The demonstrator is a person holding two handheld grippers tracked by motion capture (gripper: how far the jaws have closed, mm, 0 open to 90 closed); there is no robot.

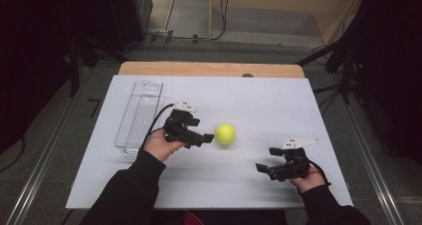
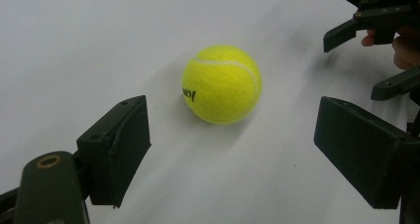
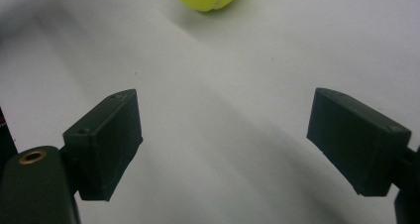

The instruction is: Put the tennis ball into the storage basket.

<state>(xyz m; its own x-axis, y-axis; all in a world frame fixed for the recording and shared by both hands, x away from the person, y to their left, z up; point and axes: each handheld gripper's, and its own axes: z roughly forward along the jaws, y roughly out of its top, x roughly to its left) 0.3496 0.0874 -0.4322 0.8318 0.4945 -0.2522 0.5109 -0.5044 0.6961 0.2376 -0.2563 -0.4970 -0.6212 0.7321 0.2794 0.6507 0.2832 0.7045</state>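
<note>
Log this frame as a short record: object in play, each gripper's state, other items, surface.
object: tennis ball, yellow-green, resting on the sheet, untouched
left gripper: jaws open, pointing at the ball, just short of it
right gripper: jaws open, nothing between them, apart from the ball
other item: clear plastic tray, far left
surface: white sheet over a wooden table

We see a yellow-green tennis ball [image 1: 225, 134] with a white curved seam and black lettering on its side. Tabletop [image 1: 259, 100] is plain white, with a light wood strip along the far edge. Left tongs [image 1: 211, 138] and right tongs [image 1: 259, 168] are both matte black; each has a white plate on top. We see a brass-coloured ring on each tong body. Tray [image 1: 140, 116] is clear plastic. Sleeves [image 1: 124, 195] are black.
</note>
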